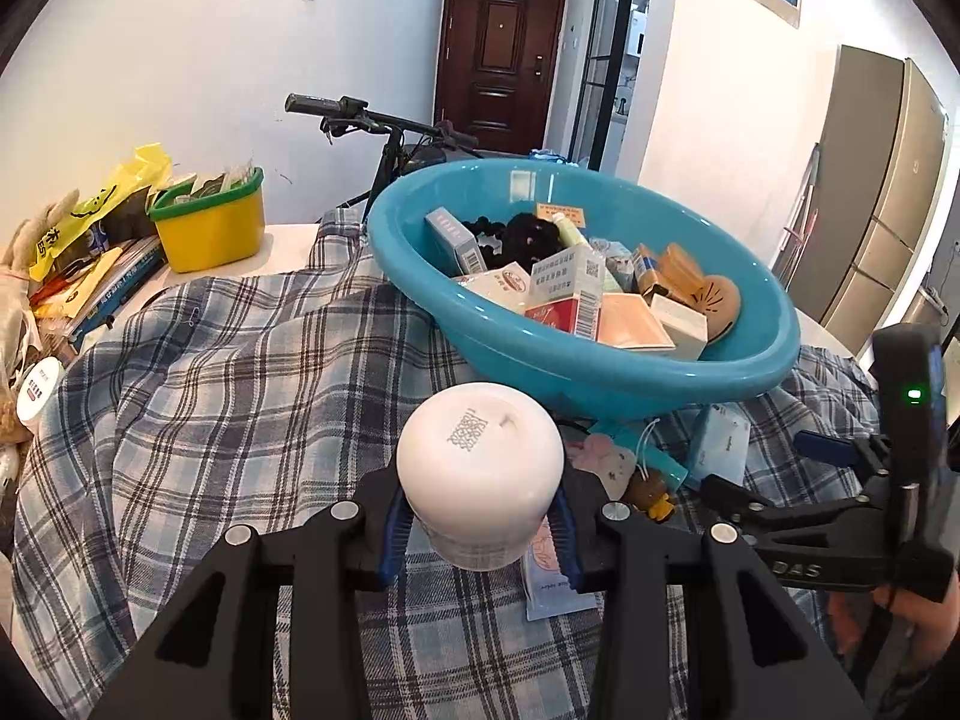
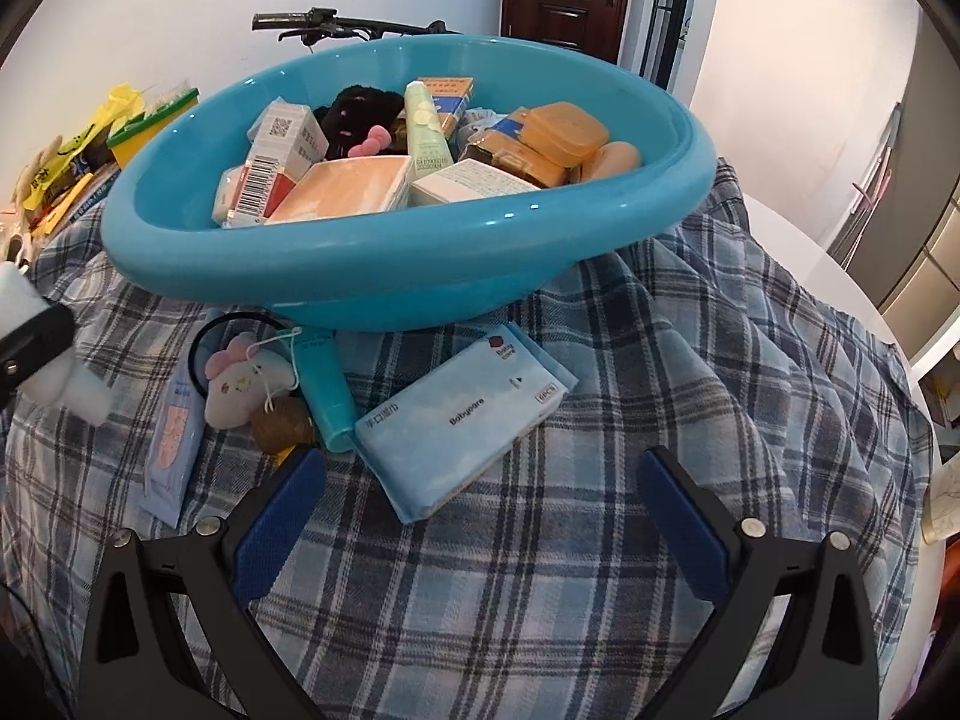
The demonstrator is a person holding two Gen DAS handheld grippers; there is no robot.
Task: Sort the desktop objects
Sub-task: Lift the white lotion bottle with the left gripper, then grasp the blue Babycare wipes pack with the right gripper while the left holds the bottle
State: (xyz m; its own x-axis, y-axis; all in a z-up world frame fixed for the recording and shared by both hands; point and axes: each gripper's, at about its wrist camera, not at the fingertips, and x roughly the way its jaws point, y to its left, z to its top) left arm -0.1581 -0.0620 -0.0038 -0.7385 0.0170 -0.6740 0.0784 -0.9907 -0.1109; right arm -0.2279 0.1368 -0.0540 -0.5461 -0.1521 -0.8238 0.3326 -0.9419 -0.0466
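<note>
My left gripper is shut on a white round jar, held above the plaid cloth in front of the blue basin. The basin holds several boxes, a tube and a black hair tie. My right gripper is open and empty, just short of a light-blue Babycare tissue pack. Left of the pack lie a teal tube, a pink plush charm, a brown toy and a flat sachet. The right gripper also shows in the left wrist view.
A yellow bin with a green rim and a pile of books and bags stand at the far left of the table. A bicycle stands behind the table. A white container sits at the left edge.
</note>
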